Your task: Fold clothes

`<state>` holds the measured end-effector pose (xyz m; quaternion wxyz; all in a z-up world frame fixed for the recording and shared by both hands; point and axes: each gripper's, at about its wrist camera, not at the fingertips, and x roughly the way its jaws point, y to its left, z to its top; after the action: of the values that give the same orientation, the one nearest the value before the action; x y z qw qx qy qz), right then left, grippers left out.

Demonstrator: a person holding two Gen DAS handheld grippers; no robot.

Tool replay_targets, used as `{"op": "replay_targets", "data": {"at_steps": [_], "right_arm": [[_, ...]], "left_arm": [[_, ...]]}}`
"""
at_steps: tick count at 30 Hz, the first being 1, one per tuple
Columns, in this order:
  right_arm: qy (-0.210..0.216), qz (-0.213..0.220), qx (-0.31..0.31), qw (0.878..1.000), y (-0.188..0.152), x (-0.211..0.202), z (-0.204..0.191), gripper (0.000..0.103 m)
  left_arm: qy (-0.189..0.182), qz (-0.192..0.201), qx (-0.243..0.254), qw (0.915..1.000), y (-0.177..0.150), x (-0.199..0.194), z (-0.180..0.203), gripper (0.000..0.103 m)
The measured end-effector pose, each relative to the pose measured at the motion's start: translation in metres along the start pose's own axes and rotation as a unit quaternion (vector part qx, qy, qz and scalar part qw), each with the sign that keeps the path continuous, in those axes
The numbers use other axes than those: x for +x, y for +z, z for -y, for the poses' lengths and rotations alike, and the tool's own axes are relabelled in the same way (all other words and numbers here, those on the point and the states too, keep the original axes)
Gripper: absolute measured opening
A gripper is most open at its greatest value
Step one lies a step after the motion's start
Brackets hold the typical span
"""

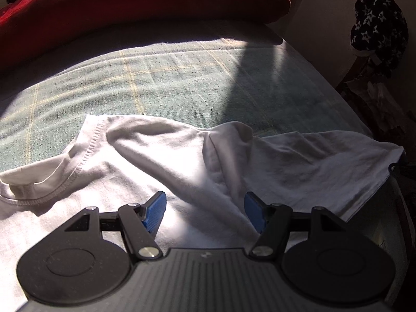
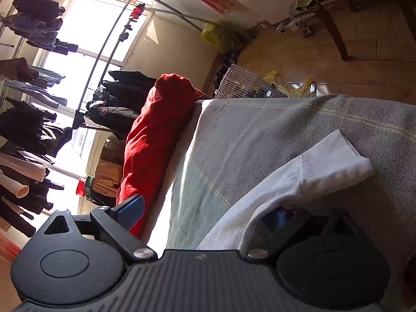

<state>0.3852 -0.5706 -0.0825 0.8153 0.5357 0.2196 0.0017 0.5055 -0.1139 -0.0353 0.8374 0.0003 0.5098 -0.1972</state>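
Observation:
A white T-shirt lies spread and wrinkled on a green-grey plaid bedspread. Its collar sits at the left and one sleeve reaches toward the bed's right edge. My left gripper hovers low over the shirt's body, open, with a raised ridge of cloth running between the blue pads. In the right wrist view the shirt lies at the lower right. My right gripper stands wide open there. One of its fingers is partly hidden under the shirt's edge, and the other blue pad is free.
A red quilt is bunched along the far side of the bed. Beyond it stand racks of dark hanging clothes by a bright window. A white wire cage sits on the wooden floor. A star-patterned dark cloth hangs off the bed's right.

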Motion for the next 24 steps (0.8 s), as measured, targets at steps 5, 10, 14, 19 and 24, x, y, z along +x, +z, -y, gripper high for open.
{"op": "replay_targets", "data": {"at_steps": [5, 10, 14, 19, 24], "right_arm": [[-0.06, 0.022, 0.028, 0.998, 0.025, -0.007, 0.023, 0.097], [-0.147, -0.012, 0.029, 0.989, 0.029, 0.003, 0.044, 0.096], [-0.199, 0.016, -0.051, 0.979, 0.031, -0.002, 0.019, 0.096], [-0.176, -0.023, -0.166, 0.97, 0.015, 0.006, -0.035, 0.099], [-0.183, -0.102, -0.177, 0.962, -0.001, 0.055, -0.03, 0.1]], "left_arm": [[-0.004, 0.0, 0.006, 1.0, 0.001, 0.0, 0.003, 0.066], [0.002, 0.001, 0.019, 0.9998, -0.001, 0.001, 0.005, 0.066], [0.009, 0.003, 0.021, 0.9997, -0.002, 0.0, 0.003, 0.066], [0.008, 0.009, 0.014, 0.9998, 0.002, -0.001, 0.004, 0.066], [0.006, 0.015, 0.023, 0.9996, 0.004, -0.003, 0.009, 0.066]]}}
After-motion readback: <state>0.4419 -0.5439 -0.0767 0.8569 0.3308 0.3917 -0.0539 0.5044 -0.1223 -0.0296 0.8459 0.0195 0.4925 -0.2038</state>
